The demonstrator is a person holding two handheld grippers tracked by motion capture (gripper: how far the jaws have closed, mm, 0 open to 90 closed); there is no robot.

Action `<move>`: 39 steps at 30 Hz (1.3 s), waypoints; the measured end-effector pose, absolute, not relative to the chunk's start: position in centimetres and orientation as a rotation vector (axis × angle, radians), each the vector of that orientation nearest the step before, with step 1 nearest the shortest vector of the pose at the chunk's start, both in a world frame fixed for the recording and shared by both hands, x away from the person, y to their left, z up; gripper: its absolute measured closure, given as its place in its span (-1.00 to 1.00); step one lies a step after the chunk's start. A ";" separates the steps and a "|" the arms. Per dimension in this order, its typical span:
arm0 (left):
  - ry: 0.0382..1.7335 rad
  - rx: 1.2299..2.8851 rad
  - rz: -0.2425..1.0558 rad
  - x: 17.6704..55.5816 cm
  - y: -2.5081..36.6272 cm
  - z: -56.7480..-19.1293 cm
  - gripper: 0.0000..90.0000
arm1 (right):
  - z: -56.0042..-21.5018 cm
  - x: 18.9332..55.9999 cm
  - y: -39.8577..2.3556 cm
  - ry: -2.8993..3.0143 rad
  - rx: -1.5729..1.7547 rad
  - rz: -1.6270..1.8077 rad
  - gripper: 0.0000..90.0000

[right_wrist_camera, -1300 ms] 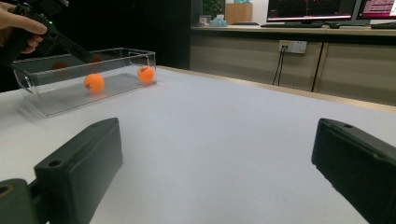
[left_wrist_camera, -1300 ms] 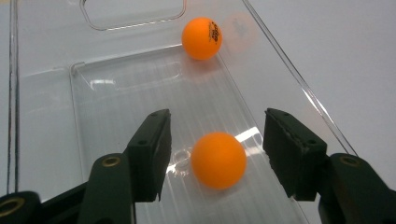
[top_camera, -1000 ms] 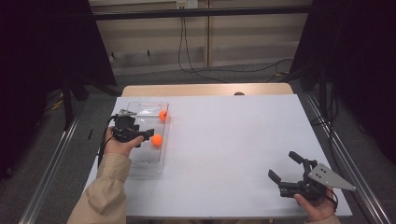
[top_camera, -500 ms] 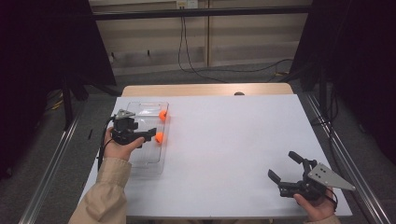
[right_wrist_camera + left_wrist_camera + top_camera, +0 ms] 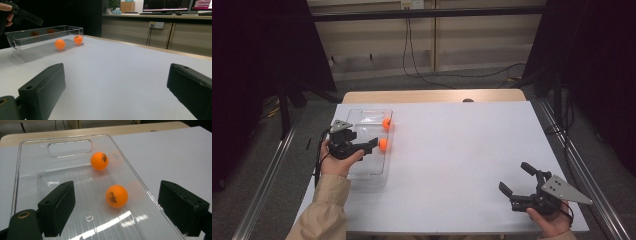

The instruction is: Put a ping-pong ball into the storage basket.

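A clear plastic tray (image 5: 367,170) sits at the left of the white table (image 5: 462,150). Two orange balls lie in it against its right wall, one farther (image 5: 386,123) and one nearer (image 5: 383,144). My left gripper (image 5: 371,146) hovers over the tray. Its jaws have just been opening and now stand wide apart. In the left gripper view the nearer ball (image 5: 116,196) rests on the tray floor (image 5: 32,170) between the jaws of the left gripper (image 5: 115,182), untouched by either pad. The farther ball (image 5: 99,161) lies beyond it. My right gripper (image 5: 514,176) is open near the front right corner, holding nothing.
In the right gripper view the right gripper (image 5: 117,67) looks across bare white table at the tray (image 5: 25,50) and its balls (image 5: 60,44). A wooden strip (image 5: 432,96) borders the far edge. Metal rails run along both sides of the table.
The left gripper and the nearer ball have shifted slightly toward the tray's far end, and the ball now lies free in the tray. The right gripper has not moved.
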State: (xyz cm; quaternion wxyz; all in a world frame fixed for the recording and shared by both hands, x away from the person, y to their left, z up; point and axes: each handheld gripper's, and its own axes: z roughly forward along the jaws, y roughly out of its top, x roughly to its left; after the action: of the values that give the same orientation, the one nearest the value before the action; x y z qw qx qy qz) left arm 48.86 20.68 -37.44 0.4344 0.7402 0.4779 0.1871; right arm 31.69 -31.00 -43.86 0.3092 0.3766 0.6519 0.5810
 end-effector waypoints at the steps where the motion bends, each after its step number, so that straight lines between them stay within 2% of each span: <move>1: 1.189 1.841 0.473 48.7 20.8 -37.4 -0.69 | -43.9 31.7 -31.0 1.719 0.999 1.536 -0.97; 29: 1.132 1.705 0.518 46.2 21.6 -37.9 -0.86 | -43.8 31.7 -31.0 1.721 0.997 1.531 -0.97; 39: 1.078 1.705 0.527 45.5 21.7 -38.3 -0.91 | -43.8 31.7 -31.0 1.719 1.000 1.536 -0.97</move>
State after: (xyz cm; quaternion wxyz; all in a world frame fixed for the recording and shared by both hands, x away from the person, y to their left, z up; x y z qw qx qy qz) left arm 45.51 21.73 -38.27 0.5039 0.7064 0.4465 0.2183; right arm 31.69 -30.99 -43.85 0.3092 0.3786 0.6505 0.5813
